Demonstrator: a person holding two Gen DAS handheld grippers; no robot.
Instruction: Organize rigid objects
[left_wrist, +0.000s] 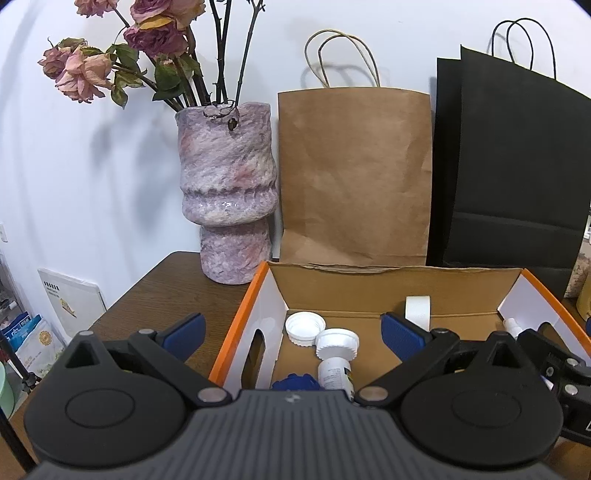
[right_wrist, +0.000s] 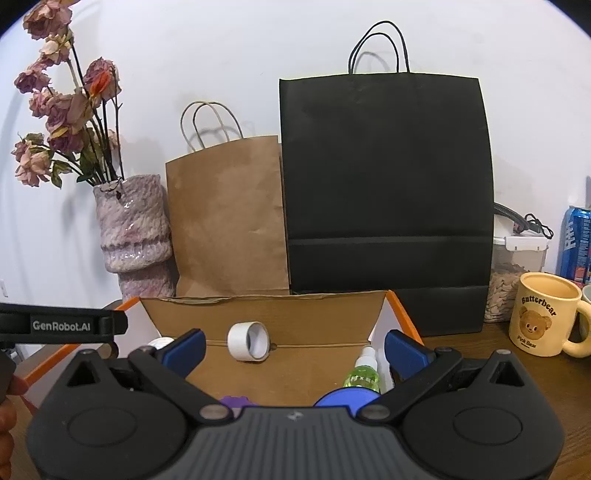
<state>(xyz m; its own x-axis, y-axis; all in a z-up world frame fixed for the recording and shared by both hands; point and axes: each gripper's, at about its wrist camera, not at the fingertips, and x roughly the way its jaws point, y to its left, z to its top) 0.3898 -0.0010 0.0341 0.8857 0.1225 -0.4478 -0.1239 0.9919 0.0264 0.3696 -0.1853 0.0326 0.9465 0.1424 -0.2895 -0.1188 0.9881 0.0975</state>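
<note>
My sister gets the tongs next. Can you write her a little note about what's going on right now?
Left tongs: open, empty, over the box's left part.
Right tongs: open, empty, over its right part.
In the cardboard box: white tape roll on its side, white bottle lying down, loose white cap, green spray bottle, plus blue and purple things mostly hidden behind the tongs.
Done: those items are in the box.
Left: the Butterbear mug and blue can sit outside; unclear whether they belong.
</note>
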